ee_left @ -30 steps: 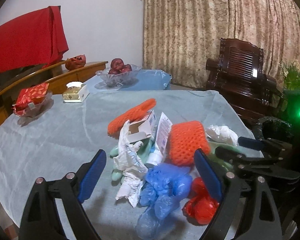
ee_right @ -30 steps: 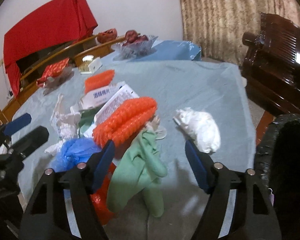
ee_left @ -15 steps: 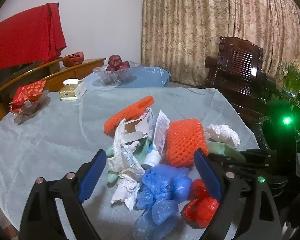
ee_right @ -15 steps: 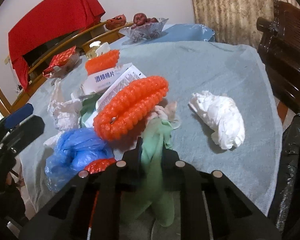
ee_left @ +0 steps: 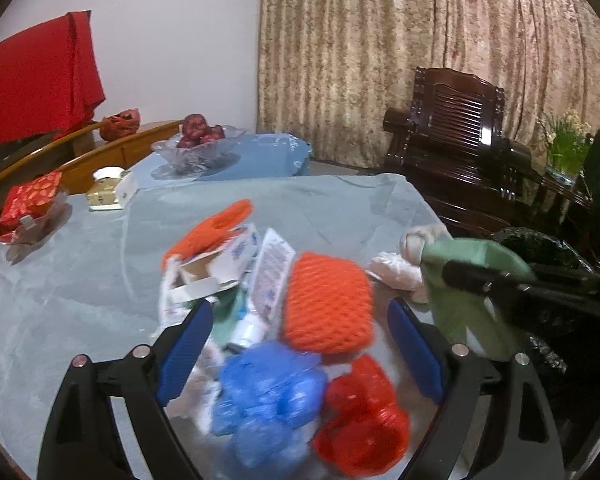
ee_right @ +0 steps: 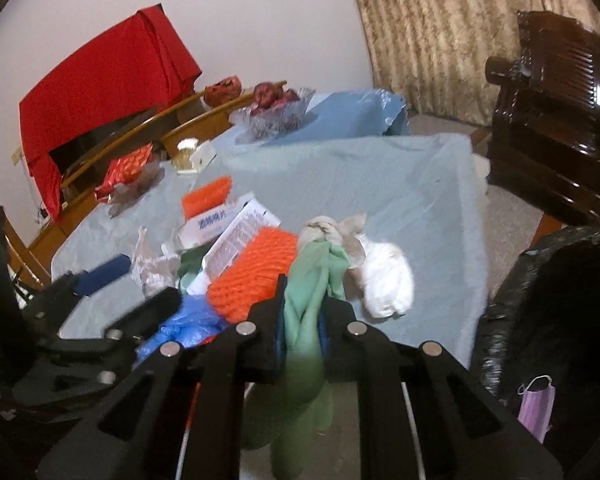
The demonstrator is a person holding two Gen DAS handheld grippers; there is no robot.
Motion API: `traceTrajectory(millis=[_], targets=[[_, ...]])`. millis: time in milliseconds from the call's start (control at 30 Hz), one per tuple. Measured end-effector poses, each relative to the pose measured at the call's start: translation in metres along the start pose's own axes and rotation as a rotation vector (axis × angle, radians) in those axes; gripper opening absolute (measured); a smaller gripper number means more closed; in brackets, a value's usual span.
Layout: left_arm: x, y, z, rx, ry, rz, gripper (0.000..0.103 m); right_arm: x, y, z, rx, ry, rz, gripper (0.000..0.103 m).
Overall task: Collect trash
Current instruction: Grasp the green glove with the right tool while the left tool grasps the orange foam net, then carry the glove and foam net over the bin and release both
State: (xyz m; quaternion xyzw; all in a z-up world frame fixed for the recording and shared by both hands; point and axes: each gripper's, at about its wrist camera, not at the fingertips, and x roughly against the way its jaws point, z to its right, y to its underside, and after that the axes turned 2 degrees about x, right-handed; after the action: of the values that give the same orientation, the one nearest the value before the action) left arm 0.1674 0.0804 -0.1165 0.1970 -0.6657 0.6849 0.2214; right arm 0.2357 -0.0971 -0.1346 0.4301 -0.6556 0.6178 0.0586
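Surface point(ee_right: 380, 184), pale blue cloth, carries the trash heap near its front edge. Black bin bag point(ee_right: 548, 280) just beside the surface's right side. Green cloth point(ee_right: 306, 280) lifted off the surface, pinched in the right claw point(ee_right: 302, 328), whose jaws have just been closing onto it. Left claw point(ee_left: 296, 354) spread wide, gripping nothing, over blue plastic point(ee_left: 268, 396) and orange foam net point(ee_left: 328, 306).

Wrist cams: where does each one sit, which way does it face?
Left wrist: on the left tool, looking forward and down at the trash pile; own open blue fingers show, the right tool at right.
Right wrist: on the right tool, facing the table; own jaws shut on the green cloth, black trash bag at right.
Shared: orange foam net, green cloth, fruit bowl.
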Motion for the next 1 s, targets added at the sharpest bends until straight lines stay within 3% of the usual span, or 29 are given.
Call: traceTrajectory(millis=[233,533,600,667,733,933,1000], targets=[[-0.034,-0.002,0.018,-0.012,0.008,-0.043,0.087,0.009,-0.005,0.021,-0.013,0.05,0.025,0.012],[-0.073,0.003,0.023,0.001,-0.021,-0.153,0.087,-0.002,-0.001,0.027,0.0,0.058,0.01,0.012],[-0.079,0.005,0.025,-0.003,-0.017,-0.176,0.079,-0.004,0.0,0.027,-0.004,0.055,0.008,0.012],[-0.084,0.007,0.025,-0.004,-0.013,-0.198,0.063,-0.004,0.0,0.028,-0.006,0.055,0.007,0.012],[-0.086,0.008,0.025,-0.001,-0.012,-0.205,0.057,-0.004,0.0,0.029,-0.009,0.056,0.006,0.012],[-0.071,-0.002,0.032,-0.027,0.014,-0.148,0.019,0.0,-0.002,0.029,-0.015,0.059,0.018,0.012],[-0.069,-0.005,0.031,-0.019,0.021,-0.143,0.017,0.003,-0.004,0.028,-0.011,0.059,0.025,0.012]])
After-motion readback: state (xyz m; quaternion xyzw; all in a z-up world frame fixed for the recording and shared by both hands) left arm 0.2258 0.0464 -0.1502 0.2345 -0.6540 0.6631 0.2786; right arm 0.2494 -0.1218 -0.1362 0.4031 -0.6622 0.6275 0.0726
